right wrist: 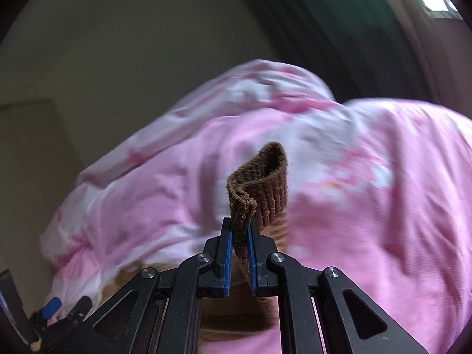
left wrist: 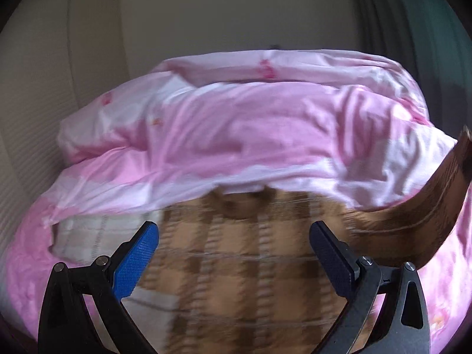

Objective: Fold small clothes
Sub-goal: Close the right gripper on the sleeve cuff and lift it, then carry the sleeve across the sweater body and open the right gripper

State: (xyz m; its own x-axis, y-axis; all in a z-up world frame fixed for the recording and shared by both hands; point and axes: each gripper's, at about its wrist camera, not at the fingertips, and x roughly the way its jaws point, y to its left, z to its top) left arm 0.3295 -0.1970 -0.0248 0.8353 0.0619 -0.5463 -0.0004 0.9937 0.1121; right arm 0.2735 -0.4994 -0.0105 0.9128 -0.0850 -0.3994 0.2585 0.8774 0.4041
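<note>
A brown and tan checked knit garment (left wrist: 236, 250) lies spread on the pink bed in the left wrist view. My left gripper (left wrist: 234, 230) is open just above it, jaws wide apart and empty. One brown ribbed end of the garment (left wrist: 436, 203) is lifted up at the right. In the right wrist view my right gripper (right wrist: 241, 230) is shut on that brown ribbed edge (right wrist: 262, 183), which sticks up between the blue pads. The left gripper (right wrist: 59, 309) shows at the lower left there.
A crumpled pink and white duvet (left wrist: 236, 124) is heaped behind the garment. A cream checked cloth (left wrist: 88, 239) lies at the left. A beige wall (left wrist: 59, 73) is on the left and a dark curtain (right wrist: 339, 29) at the far right.
</note>
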